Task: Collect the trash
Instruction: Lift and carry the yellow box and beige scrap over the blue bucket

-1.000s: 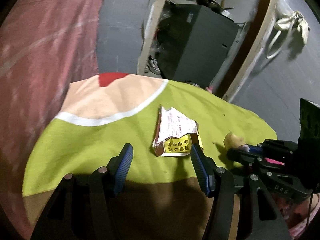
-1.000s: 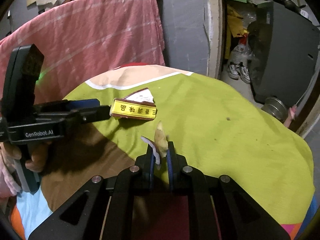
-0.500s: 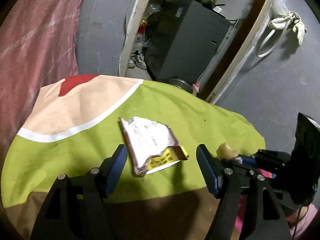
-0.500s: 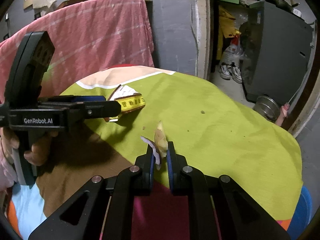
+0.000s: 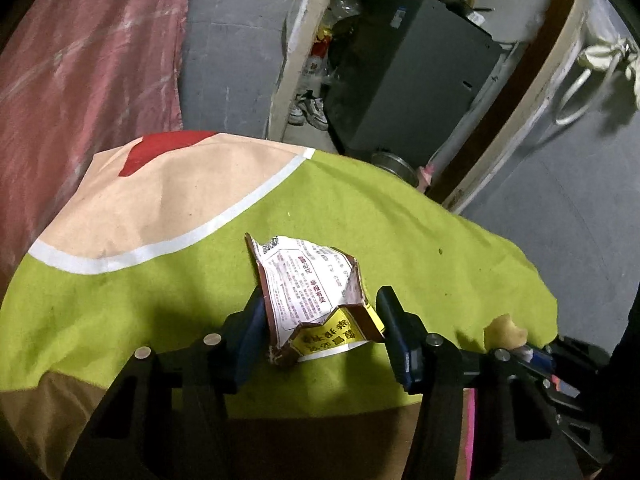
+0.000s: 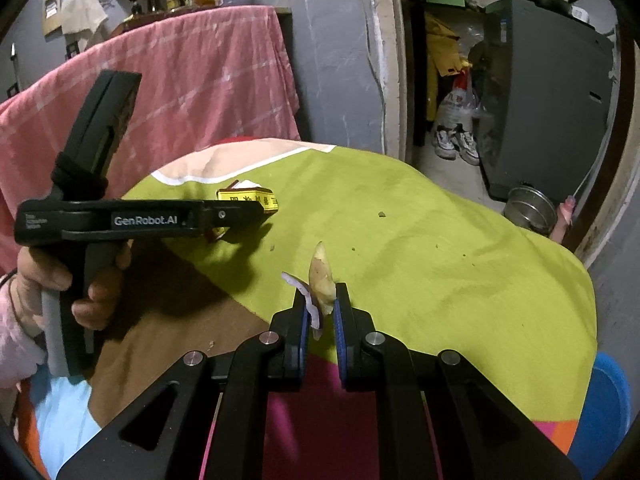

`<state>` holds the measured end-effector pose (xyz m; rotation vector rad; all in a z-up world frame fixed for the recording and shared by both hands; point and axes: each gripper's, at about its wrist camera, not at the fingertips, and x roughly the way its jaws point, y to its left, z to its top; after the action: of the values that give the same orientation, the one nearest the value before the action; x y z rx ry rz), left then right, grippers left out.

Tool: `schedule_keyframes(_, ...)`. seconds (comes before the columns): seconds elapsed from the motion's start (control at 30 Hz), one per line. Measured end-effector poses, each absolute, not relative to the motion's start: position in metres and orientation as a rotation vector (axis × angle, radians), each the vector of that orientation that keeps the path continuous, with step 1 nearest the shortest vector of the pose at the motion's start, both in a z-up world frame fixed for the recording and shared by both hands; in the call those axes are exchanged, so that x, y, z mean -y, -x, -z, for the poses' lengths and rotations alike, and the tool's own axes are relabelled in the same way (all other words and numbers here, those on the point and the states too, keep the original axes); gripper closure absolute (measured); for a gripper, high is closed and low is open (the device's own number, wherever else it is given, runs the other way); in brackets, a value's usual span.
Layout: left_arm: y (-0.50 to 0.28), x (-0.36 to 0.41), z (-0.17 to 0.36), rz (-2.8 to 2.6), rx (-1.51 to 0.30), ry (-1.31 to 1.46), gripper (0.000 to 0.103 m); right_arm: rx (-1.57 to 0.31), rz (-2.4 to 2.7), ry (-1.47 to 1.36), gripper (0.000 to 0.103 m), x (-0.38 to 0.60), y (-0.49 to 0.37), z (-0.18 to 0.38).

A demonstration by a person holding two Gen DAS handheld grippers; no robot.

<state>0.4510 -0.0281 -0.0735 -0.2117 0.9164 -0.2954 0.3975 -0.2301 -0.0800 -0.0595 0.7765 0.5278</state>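
Observation:
A torn food wrapper, white print with a brown and yellow edge, lies on the green part of the tablecloth. My left gripper straddles it and its jaws are closing, both blue pads touching the wrapper's sides, whose right edge buckles upward. In the right wrist view the left gripper reaches in from the left over the wrapper, held by a person's hand. My right gripper is shut on a yellowish peel scrap and a thin purple-white sliver. That peel scrap shows at the right of the left wrist view.
A pink cloth hangs behind the table. Through the doorway stand a grey cabinet, shoes and a metal bowl. Small crumbs dot the cloth. A blue object sits low on the right.
My left gripper moved forward until the wrapper sat between its fingers, then the jaws narrowed onto it and its edge bent up. The right gripper kept its scraps.

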Motion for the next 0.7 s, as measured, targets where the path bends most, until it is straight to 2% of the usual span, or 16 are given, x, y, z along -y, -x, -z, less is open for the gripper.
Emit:
schedule_keyframes(0.23,-0.409,0.044,0.046,0.300,-0.753,0.168,0.055,-0.669,-0.507,0.019,0.094,0.252,-0.370,0.061)
schedule_keyframes(0.7,-0.298,0.127,-0.036,0.365,-0.325,0.123,0.055,-0.286,-0.329,0.039,0.094,0.323,-0.268,-0.036)
